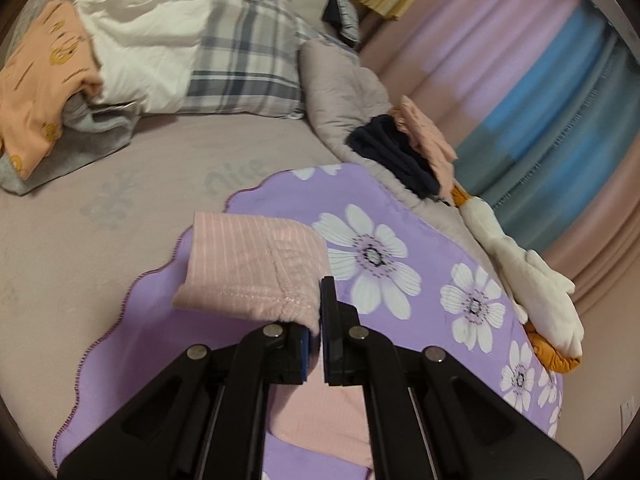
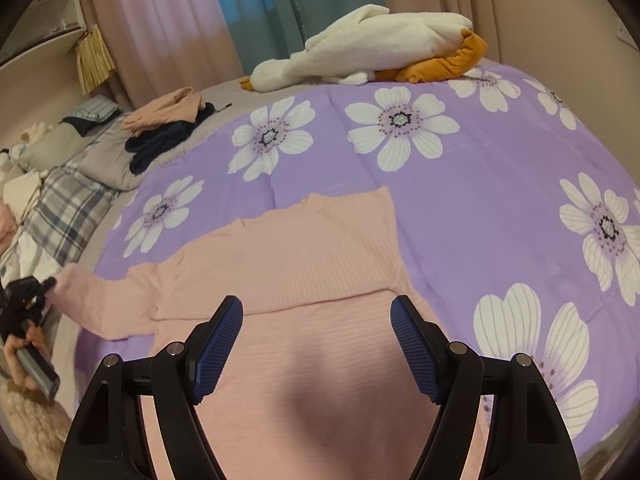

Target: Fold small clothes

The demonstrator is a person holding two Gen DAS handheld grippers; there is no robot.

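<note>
A pink ribbed sweater (image 2: pixel 304 248) lies spread on a purple flowered blanket (image 2: pixel 480 168) on the bed. My left gripper (image 1: pixel 320 320) is shut on the end of the sweater's sleeve (image 1: pixel 256 264), which hangs lifted over the blanket's scalloped edge (image 1: pixel 160 280). In the right wrist view that same gripper (image 2: pixel 36 288) shows at the far left, held by a hand, with the sleeve stretched out from the body. My right gripper (image 2: pixel 316 320) hovers open above the sweater's body, nothing between its blue pads (image 2: pixel 220 340).
A white and orange plush goose (image 2: pixel 380 52) lies along the far edge of the blanket. A pile of navy and peach clothes (image 2: pixel 160 136) sits on a grey quilt. Plaid bedding (image 1: pixel 224 52) and a peach printed garment (image 1: pixel 40 80) lie farther off. Curtains (image 1: pixel 540 100) hang behind.
</note>
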